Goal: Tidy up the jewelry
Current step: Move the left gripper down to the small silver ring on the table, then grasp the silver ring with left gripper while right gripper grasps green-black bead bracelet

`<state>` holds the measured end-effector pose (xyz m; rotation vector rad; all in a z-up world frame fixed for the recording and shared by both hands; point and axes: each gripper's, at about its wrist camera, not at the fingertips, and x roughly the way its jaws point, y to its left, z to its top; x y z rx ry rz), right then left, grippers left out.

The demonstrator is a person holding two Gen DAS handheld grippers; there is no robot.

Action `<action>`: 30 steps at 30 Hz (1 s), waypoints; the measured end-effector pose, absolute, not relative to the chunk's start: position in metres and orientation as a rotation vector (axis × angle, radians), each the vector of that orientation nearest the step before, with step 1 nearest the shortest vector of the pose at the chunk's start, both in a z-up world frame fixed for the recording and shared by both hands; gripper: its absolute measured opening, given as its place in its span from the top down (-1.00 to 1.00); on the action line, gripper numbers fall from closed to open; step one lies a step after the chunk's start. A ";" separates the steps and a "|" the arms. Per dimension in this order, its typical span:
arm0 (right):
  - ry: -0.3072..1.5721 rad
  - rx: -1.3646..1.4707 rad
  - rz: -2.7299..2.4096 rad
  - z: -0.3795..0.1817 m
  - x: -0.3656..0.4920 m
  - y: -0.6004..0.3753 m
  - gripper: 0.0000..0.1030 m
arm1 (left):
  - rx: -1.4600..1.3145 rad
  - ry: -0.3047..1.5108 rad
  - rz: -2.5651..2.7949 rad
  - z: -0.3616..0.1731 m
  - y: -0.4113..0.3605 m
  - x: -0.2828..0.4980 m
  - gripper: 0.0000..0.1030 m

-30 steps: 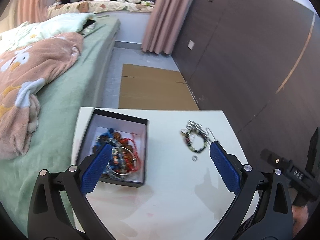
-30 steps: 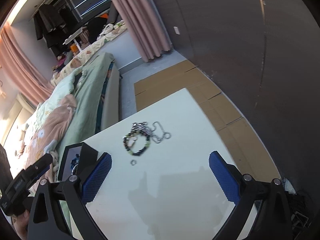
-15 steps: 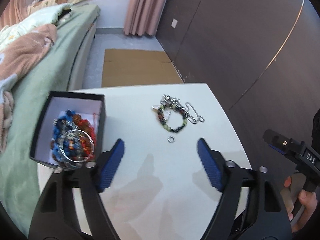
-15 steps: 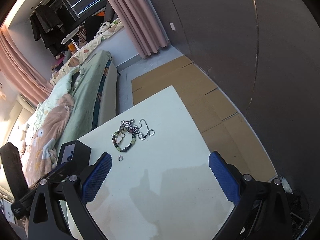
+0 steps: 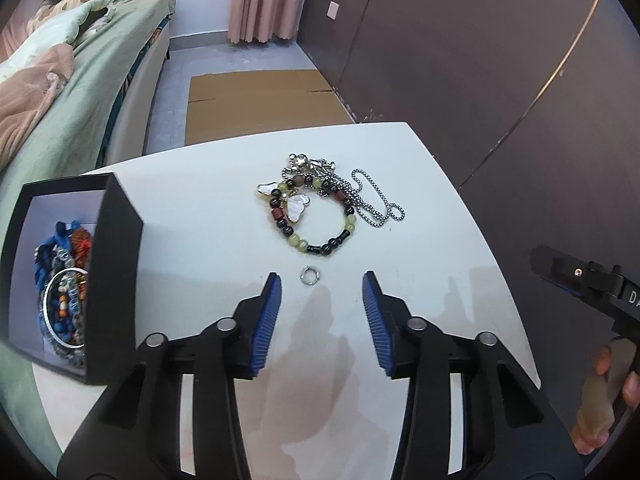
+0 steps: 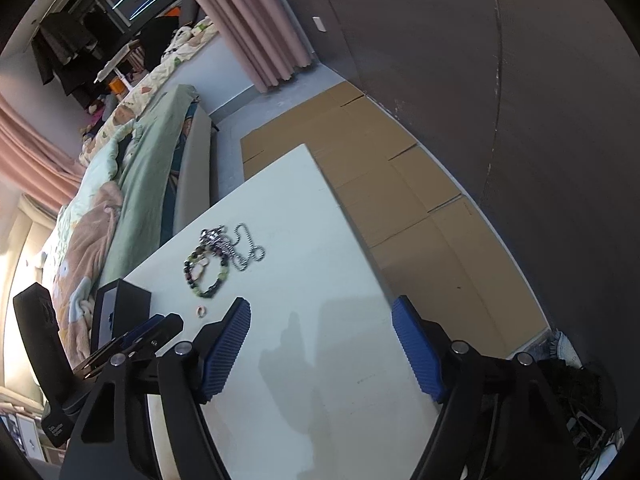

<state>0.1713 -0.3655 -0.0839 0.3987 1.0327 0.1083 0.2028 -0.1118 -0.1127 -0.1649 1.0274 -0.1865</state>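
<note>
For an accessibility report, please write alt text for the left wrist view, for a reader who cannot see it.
The left hand-held gripper, its blue-padded jaws closing with nothing between them, points down at a small silver ring on a white table. Beyond the ring lie a beaded bracelet with a butterfly charm and a silver chain; an open black box of jewelry stands at left.

- The white surface (image 5: 208,216) carries everything.
- A small silver ring (image 5: 309,273) lies just ahead of the left hand-held gripper (image 5: 321,280).
- Beyond it lie a beaded bracelet (image 5: 316,216) and a tangled silver chain (image 5: 372,200).
- To that gripper's left sits a black box (image 5: 116,280) of jewelry.
</note>
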 end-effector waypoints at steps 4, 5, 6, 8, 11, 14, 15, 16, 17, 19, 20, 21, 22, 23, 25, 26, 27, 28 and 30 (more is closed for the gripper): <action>1.051 0.400 0.108 -0.090 0.177 -0.367 -0.30 | -0.132 1.041 -0.162 -0.120 -0.120 0.210 0.29; 1.052 0.395 0.108 -0.090 0.179 -0.366 -0.30 | -0.123 1.046 -0.155 -0.123 -0.122 0.212 0.31; 1.053 0.393 0.109 -0.090 0.179 -0.365 -0.30 | -0.115 1.051 -0.149 -0.126 -0.124 0.214 0.33; 1.052 0.395 0.114 -0.089 0.181 -0.364 -0.30 | -0.085 1.052 -0.120 -0.130 -0.129 0.217 0.39; 1.050 0.393 0.118 -0.088 0.184 -0.363 -0.30 | -0.050 1.064 -0.107 -0.137 -0.134 0.219 0.52; 1.049 0.391 0.118 -0.088 0.186 -0.361 -0.30 | -0.034 1.060 -0.092 -0.136 -0.135 0.220 0.66; 1.049 0.391 0.119 -0.088 0.186 -0.360 -0.30 | -0.022 1.058 -0.080 -0.136 -0.135 0.220 0.74; 1.049 0.391 0.120 -0.088 0.186 -0.360 -0.30 | -0.022 1.058 -0.081 -0.136 -0.134 0.219 0.74; 1.050 0.387 0.121 -0.088 0.186 -0.357 -0.30 | -0.023 1.061 -0.083 -0.136 -0.134 0.219 0.74; 1.056 0.377 0.125 -0.089 0.187 -0.353 -0.29 | -0.027 1.065 -0.091 -0.135 -0.134 0.219 0.75; 1.059 0.373 0.127 -0.089 0.187 -0.352 -0.29 | -0.043 1.069 -0.102 -0.135 -0.133 0.218 0.75; 1.061 0.368 0.131 -0.089 0.188 -0.349 -0.28 | -0.058 1.070 -0.110 -0.134 -0.132 0.218 0.75; 1.061 0.364 0.134 -0.089 0.188 -0.347 -0.28 | -0.062 1.064 -0.111 -0.131 -0.131 0.217 0.75; 1.058 0.357 0.136 -0.088 0.188 -0.345 -0.28 | -0.065 1.057 -0.112 -0.129 -0.130 0.216 0.75; 1.055 0.352 0.142 -0.087 0.187 -0.341 -0.28 | -0.083 1.043 -0.119 -0.122 -0.126 0.214 0.75; 1.055 0.351 0.149 -0.087 0.187 -0.338 -0.28 | -0.093 1.039 -0.123 -0.120 -0.123 0.213 0.75; 1.057 0.349 0.157 -0.088 0.188 -0.336 -0.28 | -0.106 1.035 -0.127 -0.117 -0.120 0.212 0.75; 1.058 0.345 0.161 -0.088 0.188 -0.334 -0.27 | -0.117 1.031 -0.129 -0.115 -0.117 0.211 0.75; 1.066 0.334 0.175 -0.090 0.189 -0.326 -0.23 | -0.137 1.022 -0.130 -0.110 -0.111 0.209 0.75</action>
